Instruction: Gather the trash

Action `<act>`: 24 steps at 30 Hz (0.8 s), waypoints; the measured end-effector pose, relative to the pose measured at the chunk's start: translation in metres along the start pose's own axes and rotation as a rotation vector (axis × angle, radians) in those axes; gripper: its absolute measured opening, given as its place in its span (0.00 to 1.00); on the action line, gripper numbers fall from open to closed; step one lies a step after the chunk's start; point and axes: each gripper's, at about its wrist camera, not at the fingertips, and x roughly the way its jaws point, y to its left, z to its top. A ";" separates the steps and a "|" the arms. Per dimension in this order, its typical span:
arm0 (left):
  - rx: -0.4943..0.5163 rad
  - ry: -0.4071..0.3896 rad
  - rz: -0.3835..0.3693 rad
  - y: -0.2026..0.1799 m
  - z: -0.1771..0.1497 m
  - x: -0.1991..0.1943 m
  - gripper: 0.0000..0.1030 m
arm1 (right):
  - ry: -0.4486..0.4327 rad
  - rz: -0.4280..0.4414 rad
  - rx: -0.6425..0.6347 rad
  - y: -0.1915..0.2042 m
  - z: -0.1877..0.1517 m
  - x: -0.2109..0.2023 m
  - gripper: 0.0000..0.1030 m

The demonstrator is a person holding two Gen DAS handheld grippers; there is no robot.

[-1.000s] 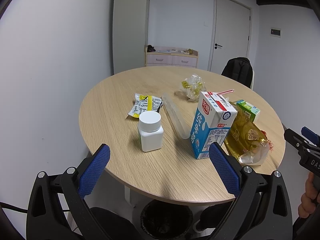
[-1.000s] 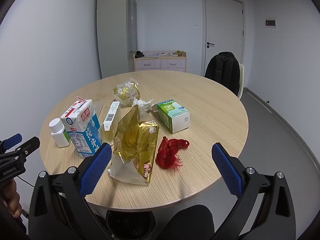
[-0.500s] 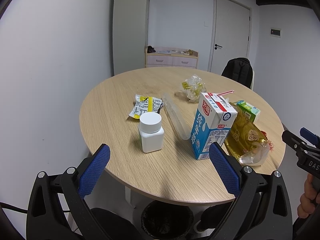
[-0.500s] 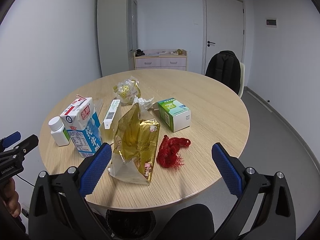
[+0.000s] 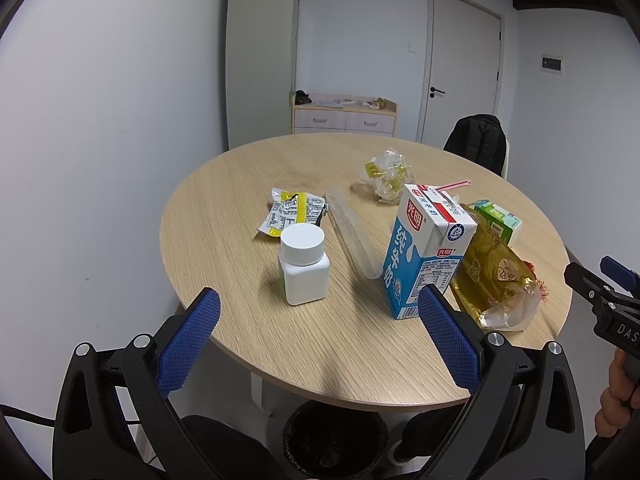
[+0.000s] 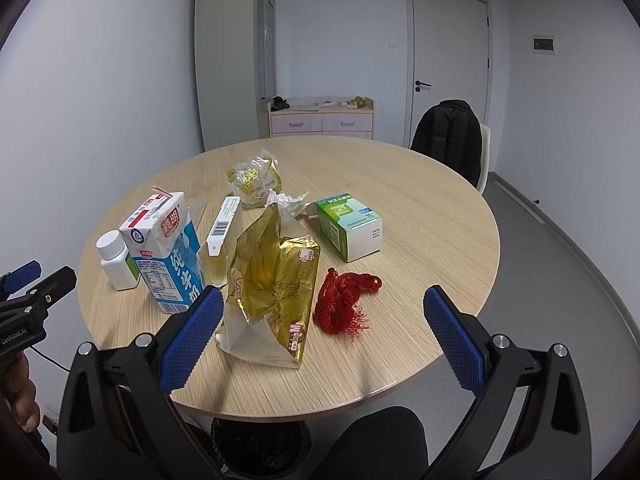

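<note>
Two hand-held grippers hover at the near edge of the round table (image 5: 224, 216), both spread wide with nothing between the blue pads: the left hand-held gripper (image 5: 318, 338) faces the white pill bottle (image 5: 303, 269), the right hand-held gripper (image 6: 323, 334) faces the gold foil bag (image 6: 276, 280). Count the trash on the table: one pill bottle, one blue milk carton (image 5: 427, 254) standing upright with a pink straw, one gold bag just beside it, one green-and-white box (image 6: 349, 226), one red mesh net (image 6: 345, 300) in a heap, one crumpled clear wrapper with yellow bits (image 6: 256, 178), one yellow-and-white sachet (image 5: 292, 214) lying flat, and one long clear plastic tube (image 5: 352, 236) lying between bottle and carton. One black bin (image 5: 334, 440) sits under the table's near edge, its rim partly cut off by the gripper frames. From the left wrist view the carton and bag hide most of the green box and nearly all of the red net. Print on the packets is too small to read.
</note>
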 end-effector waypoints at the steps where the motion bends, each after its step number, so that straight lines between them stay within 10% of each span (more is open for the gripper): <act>1: 0.001 0.000 0.000 0.000 0.000 0.000 0.94 | 0.000 -0.002 -0.001 0.000 0.001 0.000 0.93; 24: 0.005 0.006 0.001 -0.002 -0.002 0.000 0.94 | 0.005 -0.001 0.013 -0.004 0.001 0.001 0.93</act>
